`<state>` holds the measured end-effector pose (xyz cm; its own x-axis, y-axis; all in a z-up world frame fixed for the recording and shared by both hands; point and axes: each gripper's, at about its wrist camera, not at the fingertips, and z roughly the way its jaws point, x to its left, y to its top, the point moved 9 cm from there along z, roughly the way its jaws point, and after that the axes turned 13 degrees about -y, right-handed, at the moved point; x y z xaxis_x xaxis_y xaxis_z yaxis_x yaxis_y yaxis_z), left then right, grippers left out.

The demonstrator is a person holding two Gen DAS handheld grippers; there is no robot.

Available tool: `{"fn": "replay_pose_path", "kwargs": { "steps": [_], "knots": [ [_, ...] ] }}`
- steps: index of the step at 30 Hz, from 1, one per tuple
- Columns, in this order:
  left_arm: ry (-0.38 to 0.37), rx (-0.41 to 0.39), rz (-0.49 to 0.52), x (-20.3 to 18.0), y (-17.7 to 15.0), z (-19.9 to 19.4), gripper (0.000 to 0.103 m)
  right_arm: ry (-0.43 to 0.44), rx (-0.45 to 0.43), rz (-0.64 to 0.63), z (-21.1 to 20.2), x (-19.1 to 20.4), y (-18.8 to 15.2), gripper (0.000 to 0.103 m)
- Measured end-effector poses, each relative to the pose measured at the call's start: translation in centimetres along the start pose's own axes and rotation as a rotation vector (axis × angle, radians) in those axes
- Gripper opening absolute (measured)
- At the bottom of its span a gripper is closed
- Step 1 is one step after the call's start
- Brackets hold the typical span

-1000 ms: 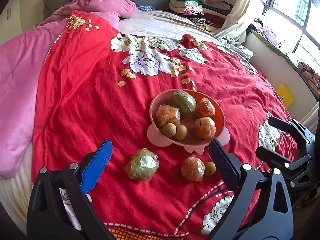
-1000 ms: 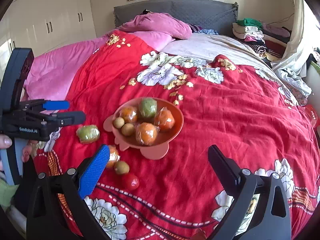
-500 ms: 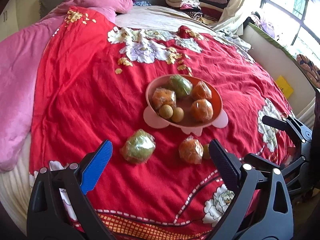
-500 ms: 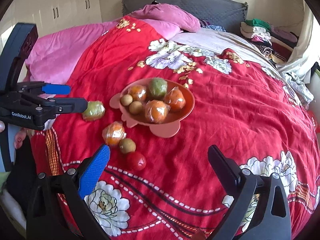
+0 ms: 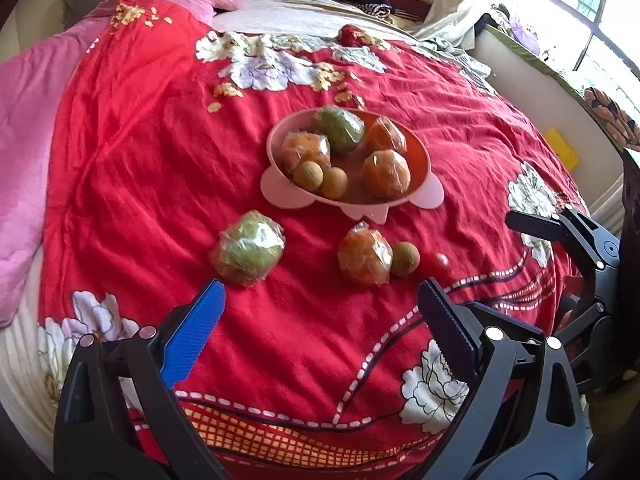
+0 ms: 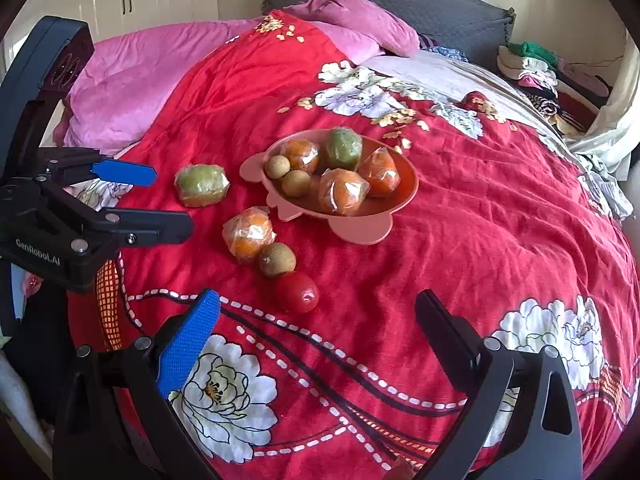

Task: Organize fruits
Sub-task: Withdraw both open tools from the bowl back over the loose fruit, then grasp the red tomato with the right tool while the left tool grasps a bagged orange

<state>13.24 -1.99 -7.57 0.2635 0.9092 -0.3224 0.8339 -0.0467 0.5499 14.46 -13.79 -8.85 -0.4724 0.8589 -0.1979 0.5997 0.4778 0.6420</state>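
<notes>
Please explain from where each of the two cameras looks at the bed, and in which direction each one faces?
Left wrist: sits behind the open left tool, low at the bed's near edge, facing the pink bowl; the right tool shows at right.
Right wrist: sits behind the open right tool, facing the headboard; the left tool shows at left.
Shared: bowl, wrapped green fruit, red quilt.

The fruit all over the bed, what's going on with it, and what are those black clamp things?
A person holds two clamp-like grippers and is sorting fruit into a pink bowl on the red bedspread. Six pieces already sit in the bowl. Four lie outside: a wrapped green fruit, a wrapped orange, a small brown fruit and a red tomato. The left gripper and right gripper are both open and empty, short of the loose fruit.
</notes>
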Motion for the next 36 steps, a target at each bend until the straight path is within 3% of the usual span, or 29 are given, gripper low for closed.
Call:
{"fn": "replay_pose_path", "kwargs": {
  "steps": [4,6,19,21,25,36],
  "knots": [
    [-0.011,0.011,0.009,-0.4,-0.3,0.4,0.088,0.022,0.015,0.004,0.7,0.2,-0.4,0.094],
    [-0.013,0.016,0.014,-0.5,-0.4,0.6,0.083,0.028,0.029,0.000,1.2,0.3,-0.7,0.075],
    [-0.033,0.061,0.046,-1.1,-0.5,2.8,0.057,0.120,0.074,-0.005,3.8,1.9,-0.9,0.040],
    [-0.035,0.073,0.055,-1.3,-0.5,3.4,0.049,0.124,0.074,0.009,3.9,1.7,-0.8,0.028],
    [-0.039,0.090,0.064,-1.4,-0.3,4.3,0.039,0.144,0.076,0.030,3.7,1.2,-0.7,0.027],
    [-0.056,0.109,0.086,-1.9,0.4,6.2,0.033,0.131,0.072,0.074,3.0,-0.4,-1.2,0.027]
  ]
}}
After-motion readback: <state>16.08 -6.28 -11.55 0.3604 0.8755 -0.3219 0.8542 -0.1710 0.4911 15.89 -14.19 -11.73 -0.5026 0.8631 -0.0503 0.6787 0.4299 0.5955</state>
